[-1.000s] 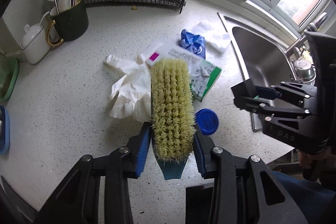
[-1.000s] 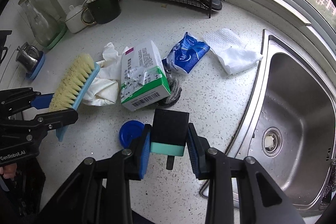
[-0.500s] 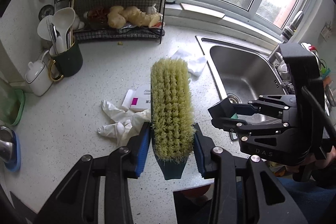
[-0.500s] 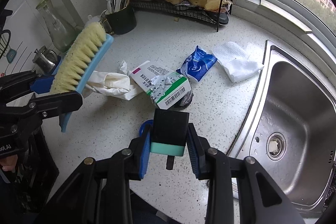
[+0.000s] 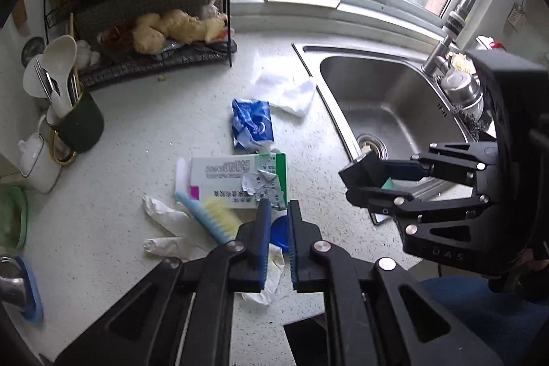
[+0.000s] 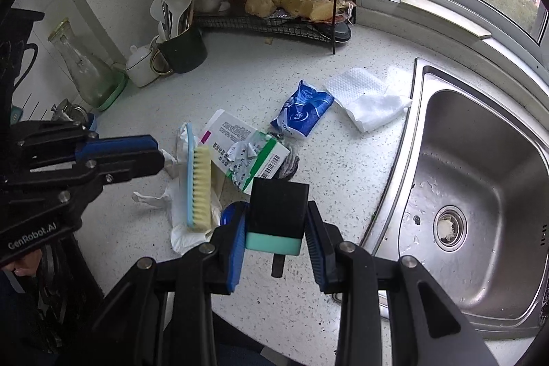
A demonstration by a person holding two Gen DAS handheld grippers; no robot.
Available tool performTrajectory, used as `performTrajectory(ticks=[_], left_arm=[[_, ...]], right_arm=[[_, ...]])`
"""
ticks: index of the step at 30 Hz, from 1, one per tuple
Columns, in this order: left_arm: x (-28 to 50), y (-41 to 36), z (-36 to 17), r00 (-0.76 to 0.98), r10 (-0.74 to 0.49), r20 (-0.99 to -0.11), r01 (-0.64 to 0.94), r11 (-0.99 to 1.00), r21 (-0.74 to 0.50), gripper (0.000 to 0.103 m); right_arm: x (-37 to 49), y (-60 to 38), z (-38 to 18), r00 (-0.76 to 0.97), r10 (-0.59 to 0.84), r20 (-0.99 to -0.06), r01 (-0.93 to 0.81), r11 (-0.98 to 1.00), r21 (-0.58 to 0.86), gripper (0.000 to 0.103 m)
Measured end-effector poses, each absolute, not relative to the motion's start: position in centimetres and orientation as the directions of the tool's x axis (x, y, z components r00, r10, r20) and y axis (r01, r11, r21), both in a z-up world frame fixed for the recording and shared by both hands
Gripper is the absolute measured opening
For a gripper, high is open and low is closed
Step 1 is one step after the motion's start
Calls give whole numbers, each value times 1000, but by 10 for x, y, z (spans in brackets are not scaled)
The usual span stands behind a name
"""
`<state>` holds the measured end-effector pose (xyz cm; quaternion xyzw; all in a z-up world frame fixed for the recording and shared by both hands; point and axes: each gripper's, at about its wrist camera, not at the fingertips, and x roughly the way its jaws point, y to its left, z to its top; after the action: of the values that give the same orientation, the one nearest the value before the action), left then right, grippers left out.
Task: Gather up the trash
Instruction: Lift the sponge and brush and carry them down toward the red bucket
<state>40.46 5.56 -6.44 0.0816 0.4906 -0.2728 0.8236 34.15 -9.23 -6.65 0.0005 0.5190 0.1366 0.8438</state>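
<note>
Brush (image 6: 198,187) lay bristle-side right on the white gloves (image 5: 171,228), lower left of centre in the right wrist view, out of the left gripper (image 5: 276,239), whose jaws had just been closing and stood nearly together with nothing between them. Right gripper (image 6: 276,228) was clamped on a black block with a mint-green base (image 6: 274,215), apparently the dustpan's handle, though the pan itself was out of view. Trash sat clustered mid-frame on the speckled counter (image 6: 343,180): torn green-and-white carton (image 6: 245,153), blue packet (image 6: 302,114) just beyond it, white paper towel (image 6: 367,98) beside the sink (image 6: 480,187) rim, blue cap (image 6: 231,211) partly hidden behind the right gripper's fingers. Judgement: step in hand was retrieving the brush. To do it well, open the left jaws wider than the brush back, come down over its pale blue spine rather than the bristles, and avoid pinching glove fabric underneath. The brush is leaning against the carton, so a sideways nudge could tip it or shove the carton. Pan edge ought to go flat on the counter before sweeping.
</note>
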Motion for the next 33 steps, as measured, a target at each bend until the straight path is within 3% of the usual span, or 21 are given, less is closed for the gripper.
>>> performTrajectory(ticks=[12,24,33], left_arm=[[398,57,-34,346,-484,-804,547,800,-246,4],[364,35,-33,352,-454,-818,539,813,-220,4],[289,3,-27,415,-399,-818,457,869,-191,4]], right_arm=[[339,-103,-60,424,249,-871,-215,962,170,30],[316,-117,-45,443,283,-851,-257,949,182,30],[262,-138,-30,447,341,-827,-364,914,180,30]])
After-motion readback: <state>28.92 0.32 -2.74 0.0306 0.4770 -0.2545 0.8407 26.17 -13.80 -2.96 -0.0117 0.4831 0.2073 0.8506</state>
